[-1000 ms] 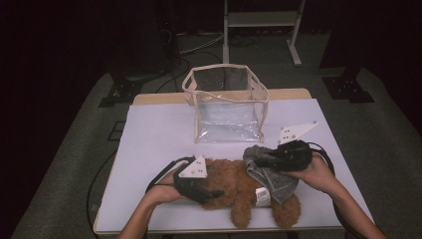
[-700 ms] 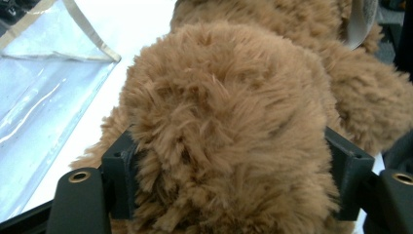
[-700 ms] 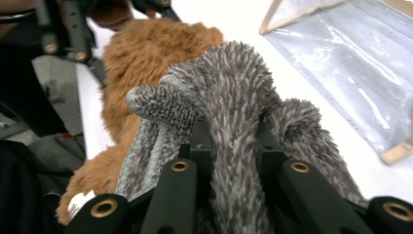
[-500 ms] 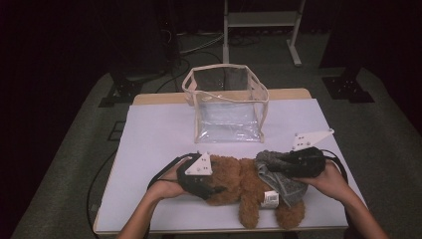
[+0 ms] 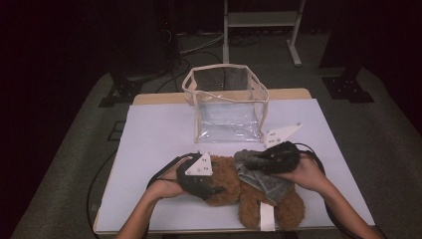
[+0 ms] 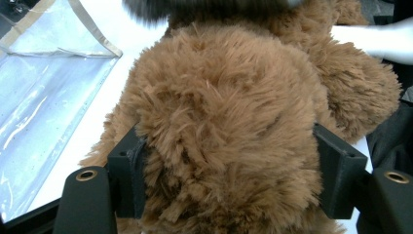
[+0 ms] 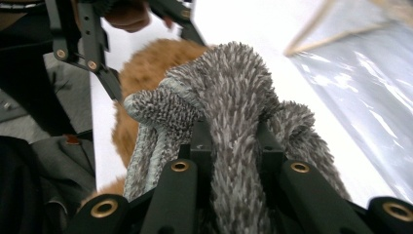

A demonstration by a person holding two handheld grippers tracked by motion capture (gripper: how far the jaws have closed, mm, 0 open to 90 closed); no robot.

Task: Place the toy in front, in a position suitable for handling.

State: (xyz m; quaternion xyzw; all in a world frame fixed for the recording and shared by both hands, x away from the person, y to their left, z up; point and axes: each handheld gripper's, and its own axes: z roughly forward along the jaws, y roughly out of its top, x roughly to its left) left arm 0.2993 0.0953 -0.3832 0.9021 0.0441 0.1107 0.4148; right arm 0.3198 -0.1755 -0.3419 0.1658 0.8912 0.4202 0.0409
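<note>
A brown teddy bear (image 5: pixel 226 183) lies on the white table (image 5: pixel 154 134) near the front edge, with a grey knitted garment (image 5: pixel 264 180) draped over its body. My left gripper (image 5: pixel 215 188) has the bear's furry head (image 6: pixel 224 112) between its jaws. The jaws have just been closing, and the pads (image 6: pixel 129 165) press into the fur on both sides. My right gripper (image 5: pixel 258 162) is shut on a bunched fold of the grey garment (image 7: pixel 234 92), lifted just above the bear's back. In the right gripper view the left gripper's linkage (image 7: pixel 92 48) shows beyond the bear.
An open, clear plastic bag with beige trim (image 5: pixel 226 107) stands behind the bear at mid-table; its wall lies close on the left in the left gripper view (image 6: pixel 44 97). A white label (image 5: pixel 267 217) hangs from the bear near the front edge. Dark floor and stands surround the table.
The right gripper swung a little right, then came back left with the grey garment still pinched. The left gripper stayed at the bear's head.
</note>
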